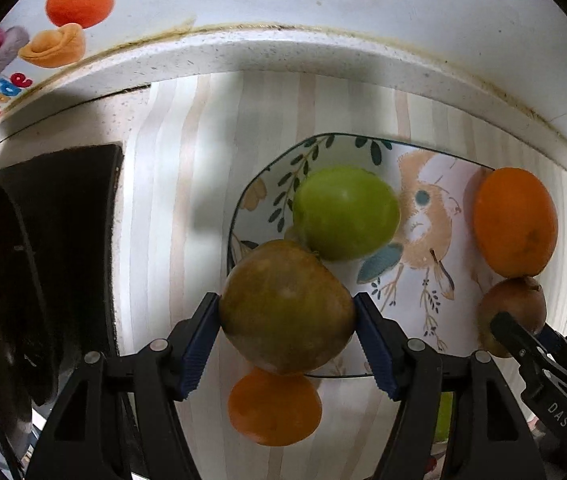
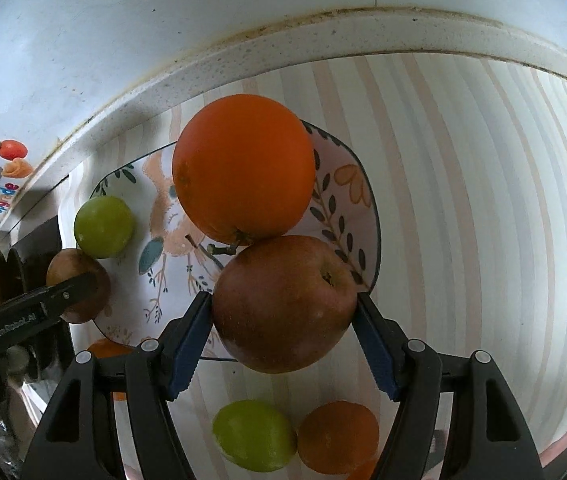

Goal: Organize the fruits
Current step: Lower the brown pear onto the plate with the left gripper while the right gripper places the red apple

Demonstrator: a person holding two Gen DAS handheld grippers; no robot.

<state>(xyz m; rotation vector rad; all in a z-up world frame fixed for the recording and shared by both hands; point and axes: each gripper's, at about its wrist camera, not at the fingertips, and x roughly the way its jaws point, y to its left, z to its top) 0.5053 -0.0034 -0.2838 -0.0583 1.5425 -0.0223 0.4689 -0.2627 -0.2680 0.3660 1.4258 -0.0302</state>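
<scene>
Plate (image 1: 435,200) with a bird-and-leaf pattern taken as landmark; it sits on a striped mat (image 1: 187,184) over a pale speckled counter. Nearest the left wrist camera: left gripper (image 1: 286,322) clenched on a brownish-green apple (image 1: 285,306), blue pads pressed to both flanks, the fruit held at the plate's near-left rim. Off the plate, just nearer than that rim, a small orange (image 1: 273,406) lies on the mat, partly hidden under the held apple. On the plate just beyond the held apple, touching it or nearly so, a green apple (image 1: 345,212). Nearest the right wrist camera: right gripper (image 2: 283,316) clamped on a reddish-brown apple (image 2: 285,304), held over the plate's near-right edge. Nearer than the plate, on the mat, a green fruit (image 2: 253,434) and an orange fruit (image 2: 337,436) lie side by side, partly screened by the gripper frame. Just beyond the red-brown apple, touching it, a large orange (image 2: 243,168) rests on the plate and blocks the plate's far rim. Left of the plate: dark stove area with a pan (image 1: 7,280). Beyond the plate: raised counter ledge (image 1: 283,50), then white wall with a fruit sticker (image 1: 79,0) at far left.
</scene>
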